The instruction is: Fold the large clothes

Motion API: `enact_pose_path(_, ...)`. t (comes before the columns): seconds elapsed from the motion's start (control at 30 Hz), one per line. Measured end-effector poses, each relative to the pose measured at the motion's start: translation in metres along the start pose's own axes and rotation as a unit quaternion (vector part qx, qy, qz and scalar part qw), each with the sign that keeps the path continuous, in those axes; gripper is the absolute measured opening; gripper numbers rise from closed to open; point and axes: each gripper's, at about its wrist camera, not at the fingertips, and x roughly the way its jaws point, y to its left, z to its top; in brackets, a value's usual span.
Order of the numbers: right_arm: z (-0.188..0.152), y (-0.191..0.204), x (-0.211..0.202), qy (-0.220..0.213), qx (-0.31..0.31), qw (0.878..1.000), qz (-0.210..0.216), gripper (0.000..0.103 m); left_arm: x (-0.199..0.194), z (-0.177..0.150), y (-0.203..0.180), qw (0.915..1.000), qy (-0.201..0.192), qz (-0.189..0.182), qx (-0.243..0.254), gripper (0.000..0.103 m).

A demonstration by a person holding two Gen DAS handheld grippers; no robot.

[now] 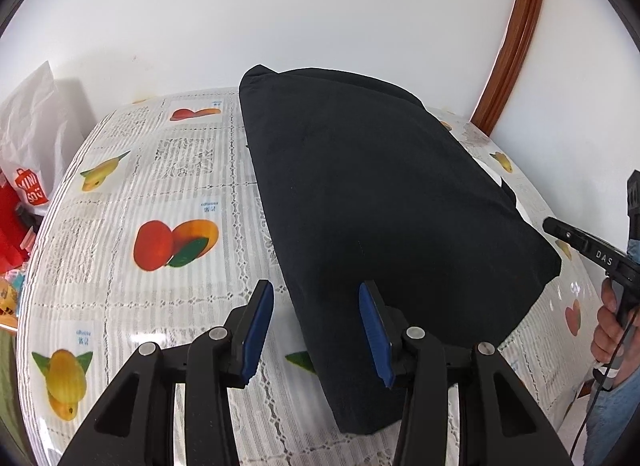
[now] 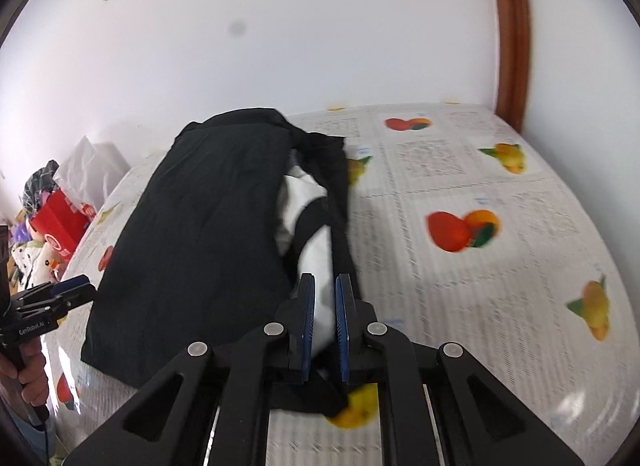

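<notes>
One black garment [image 1: 384, 201] lies folded across the middle of the fruit-print tablecloth [image 1: 132, 185]. The left gripper [image 1: 316, 326], at the bottom of its frame, has its jaws wide apart over the garment's near edge. The right gripper [image 2: 325, 320] pinches the garment's white lining [image 2: 316, 250] between two nearly closed blue pads [image 2: 308, 318]. One red bag [image 2: 60, 225] sits at the left.

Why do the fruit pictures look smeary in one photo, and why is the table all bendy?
Right wrist view: the tablecloth is motion-blurred, fruits streaky, while the right gripper stays sharp. Left wrist view: crisp, with shiny glare on the cloth near the black garment. Both views: the fisheye lens curves the table, and the corners go dark.
</notes>
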Motion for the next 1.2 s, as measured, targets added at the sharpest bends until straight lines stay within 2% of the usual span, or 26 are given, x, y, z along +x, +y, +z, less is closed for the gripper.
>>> enact_pose_path(0.17, -0.010, -0.001, -0.016, 0.011, 0.000, 0.999, -0.039, 0.015, -0.016, -0.009, -0.003, 0.9998, -0.009, 0.018, -0.008, 0.051)
enact_pose_path(0.23, -0.014, -0.001, -0.019, 0.012, 0.001, 0.999, -0.041, 0.022, -0.023, -0.014, -0.003, 0.9995, -0.012, 0.026, -0.009, 0.052)
enact_pose_path(0.27, -0.017, -0.002, -0.021, 0.013, 0.006, 0.999, -0.043, 0.029, -0.026, -0.015, -0.002, 0.9995, -0.012, 0.026, -0.010, 0.052)
enact_pose_path(0.3, -0.019, -0.003, -0.023, 0.013, 0.011, 0.999, -0.040, 0.031, -0.030, -0.017, -0.001, 0.9995, -0.012, 0.025, -0.011, 0.052)
enact_pose_path(0.47, -0.027, 0.002, -0.036, 0.013, 0.011, 0.999, -0.043, 0.032, -0.052, -0.025, -0.003, 0.9991, -0.023, 0.035, -0.011, 0.053)
enact_pose_path(0.87, -0.043, 0.016, -0.081, 0.013, 0.023, 0.998, -0.057, 0.047, -0.092, -0.046, -0.019, 0.9973, -0.041, 0.058, -0.016, 0.059)
enact_pose_path(1.2, -0.055, 0.042, -0.137, -0.009, 0.003, 0.997, -0.074, 0.050, -0.138, -0.064, -0.040, 0.9924, -0.080, 0.089, -0.028, 0.072)
